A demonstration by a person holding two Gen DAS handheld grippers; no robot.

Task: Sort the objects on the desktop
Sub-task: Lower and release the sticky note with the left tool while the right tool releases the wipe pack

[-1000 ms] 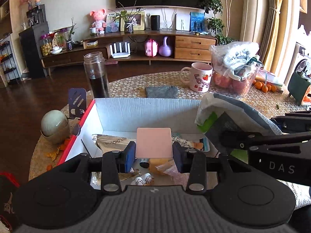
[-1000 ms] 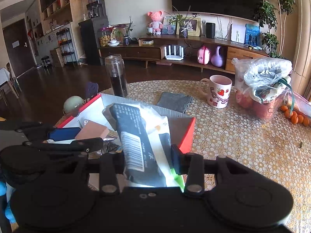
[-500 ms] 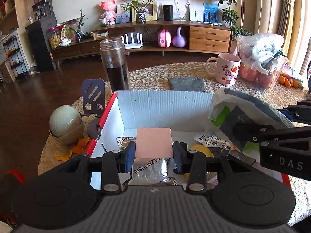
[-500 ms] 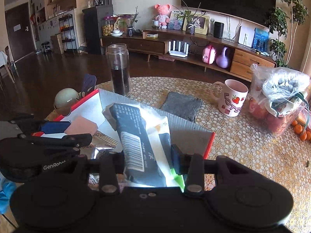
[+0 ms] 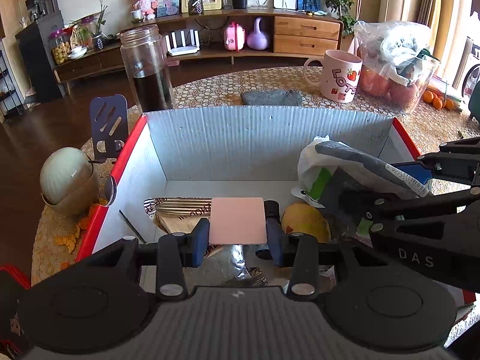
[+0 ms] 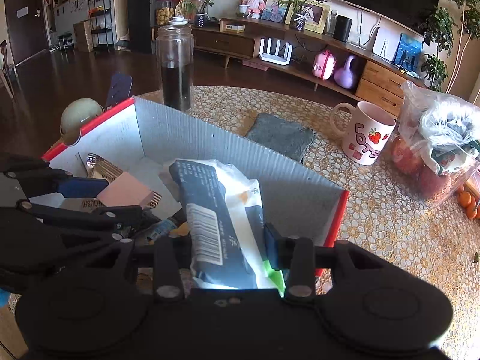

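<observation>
The left tool (image 5: 237, 234) clamps a flat pink pad (image 5: 237, 220) between its blue fingers, held above the open red-edged box (image 5: 270, 138); under it, on the box floor, lie foil snack packets (image 5: 180, 213) and a yellow toy (image 5: 304, 220). The right tool (image 6: 229, 240) grips a dark-and-white wipes pack (image 6: 222, 210), which slants over the box's right part and hides much of the floor there; seen from the left wrist, the right tool's arm crosses the box's right wall. Left of the box, on the patterned surface (image 6: 375, 210), sit a pale round bin (image 5: 64, 180) and a dark blue stand (image 5: 108, 126). Just behind the box's far wall stand a glass bottle (image 5: 148, 69) of dark liquid and a folded grey cloth (image 5: 271, 97). Farther right of the cloth are a pink strawberry mug (image 5: 339, 76) and a clear bag of fruit (image 5: 396, 66).
</observation>
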